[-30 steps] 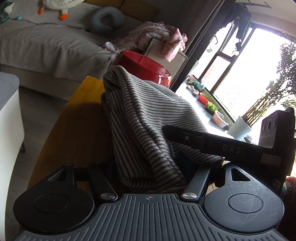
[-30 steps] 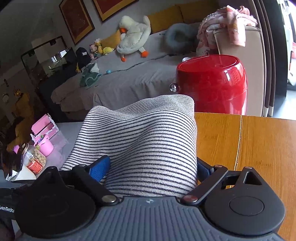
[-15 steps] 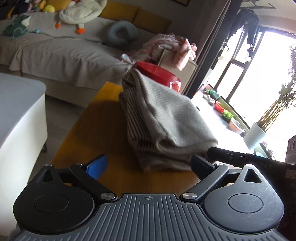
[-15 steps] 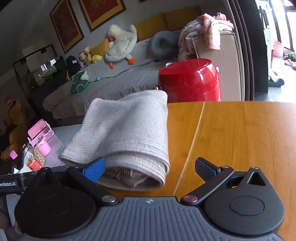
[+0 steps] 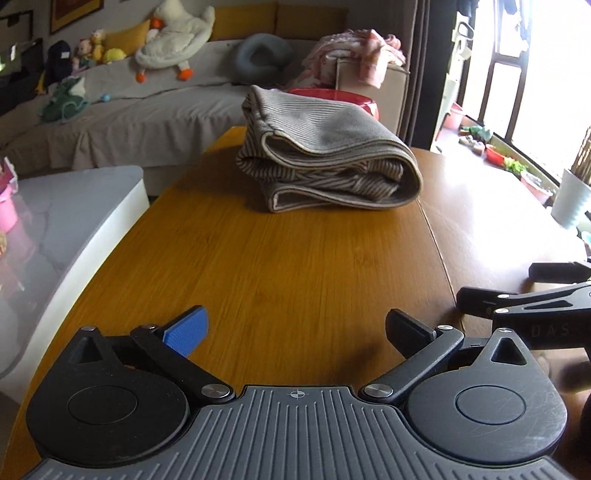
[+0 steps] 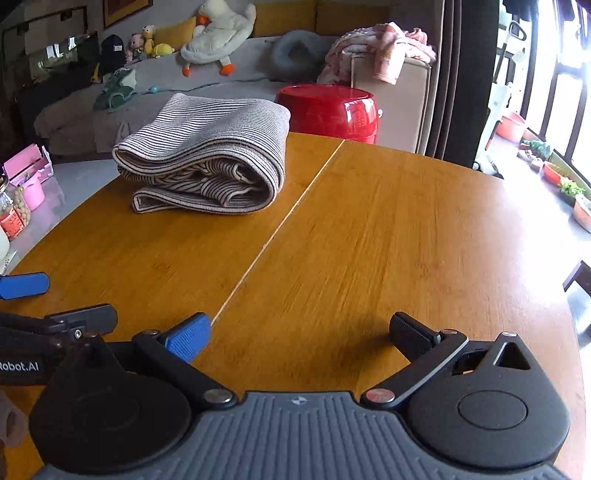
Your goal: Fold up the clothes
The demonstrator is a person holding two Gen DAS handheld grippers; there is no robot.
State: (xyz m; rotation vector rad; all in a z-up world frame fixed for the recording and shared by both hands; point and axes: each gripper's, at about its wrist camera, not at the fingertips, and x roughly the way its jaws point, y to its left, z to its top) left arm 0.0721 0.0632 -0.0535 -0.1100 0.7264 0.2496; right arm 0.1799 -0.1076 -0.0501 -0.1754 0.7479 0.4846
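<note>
**Striped garment folded on the table, both grippers empty**

My left gripper [image 5: 295, 328] was spread wide over bare wood, nothing between its blue pad and its black one; its jaws had just been opening. My right gripper [image 6: 301, 332] stood equally wide and empty, its jaws having opened in the same moment. Each could be seen at the edge of the other's view, side by side near my edge of the wooden table [image 6: 388, 229].

The striped garment [image 5: 325, 155] lay folded into a thick bundle at the far end of the table, well apart from both grippers and left of the seam that runs across the tabletop. Its open layered edges faced me, and the rounded fold was on its right.

Just behind the table's far edge stood a red tub [image 6: 328, 110], lidded, so I could not tell what it held. Beside it a beige box-like piece [image 6: 391, 99] had pink cloth [image 6: 384, 44] draped over its top. On the low grey surface to my left sat a pink container [image 6: 31, 188] and a jar [image 6: 13, 214] filled with small pale round things. Beyond lay a grey sofa [image 5: 140, 110] with a plush duck [image 5: 173, 33].
</note>
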